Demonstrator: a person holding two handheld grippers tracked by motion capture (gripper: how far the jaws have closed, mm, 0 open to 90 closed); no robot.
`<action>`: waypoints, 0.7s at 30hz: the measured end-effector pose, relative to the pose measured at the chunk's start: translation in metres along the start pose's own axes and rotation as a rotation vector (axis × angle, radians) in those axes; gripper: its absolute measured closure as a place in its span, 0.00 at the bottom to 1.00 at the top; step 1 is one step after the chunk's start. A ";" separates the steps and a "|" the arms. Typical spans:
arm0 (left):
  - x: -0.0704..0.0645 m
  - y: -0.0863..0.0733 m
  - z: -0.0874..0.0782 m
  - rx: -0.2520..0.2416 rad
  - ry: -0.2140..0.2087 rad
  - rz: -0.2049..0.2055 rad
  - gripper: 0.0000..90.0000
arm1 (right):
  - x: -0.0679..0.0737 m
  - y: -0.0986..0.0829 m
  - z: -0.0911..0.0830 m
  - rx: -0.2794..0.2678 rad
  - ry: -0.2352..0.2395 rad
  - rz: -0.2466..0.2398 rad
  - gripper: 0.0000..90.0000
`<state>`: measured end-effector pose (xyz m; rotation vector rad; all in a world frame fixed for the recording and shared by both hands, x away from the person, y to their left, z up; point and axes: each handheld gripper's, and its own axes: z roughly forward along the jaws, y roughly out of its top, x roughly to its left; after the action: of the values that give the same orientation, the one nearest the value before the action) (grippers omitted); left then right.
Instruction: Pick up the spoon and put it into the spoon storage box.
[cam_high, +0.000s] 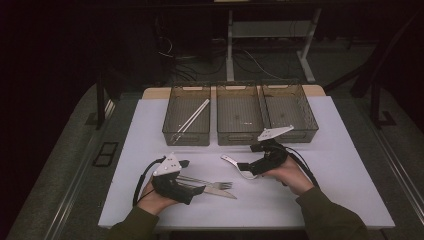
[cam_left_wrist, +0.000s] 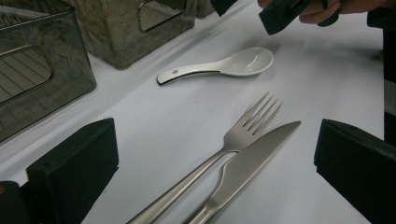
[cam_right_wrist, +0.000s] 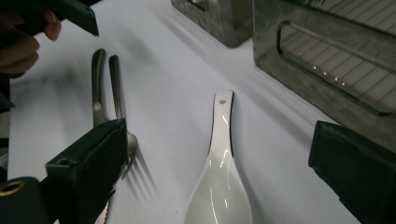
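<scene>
A white ceramic spoon (cam_high: 233, 162) lies on the white mat, handle pointing left. My right gripper (cam_high: 246, 168) is open just over the spoon's bowl; in the right gripper view the spoon (cam_right_wrist: 219, 182) lies between its two spread jaws. A steel fork (cam_high: 212, 183) and knife (cam_high: 219, 192) lie side by side in front of my left gripper (cam_high: 199, 189), which is open. In the left gripper view the fork (cam_left_wrist: 252, 123) and knife (cam_left_wrist: 254, 156) run between its jaws, with the spoon (cam_left_wrist: 224, 67) farther off.
Three translucent grey bins stand in a row at the back: the left bin (cam_high: 186, 139) holds white chopsticks (cam_high: 192, 117); the middle bin (cam_high: 239, 139) and right bin (cam_high: 295, 135) look empty. The mat (cam_high: 325, 200) has free room at the right and front.
</scene>
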<state>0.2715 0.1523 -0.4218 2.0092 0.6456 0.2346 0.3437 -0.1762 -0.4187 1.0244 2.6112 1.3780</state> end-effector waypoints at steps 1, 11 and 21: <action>0.000 0.000 0.000 0.000 -0.001 -0.003 0.00 | -0.001 -0.001 0.001 0.010 -0.005 -0.007 0.06; -0.001 0.000 0.000 0.003 -0.004 0.001 0.00 | -0.003 -0.007 0.006 0.084 -0.020 0.004 0.25; 0.000 0.000 0.000 0.007 -0.006 0.008 0.00 | -0.005 -0.012 0.008 0.133 -0.009 0.009 0.43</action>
<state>0.2712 0.1523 -0.4220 2.0189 0.6361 0.2312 0.3431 -0.1777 -0.4341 1.0550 2.7270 1.2114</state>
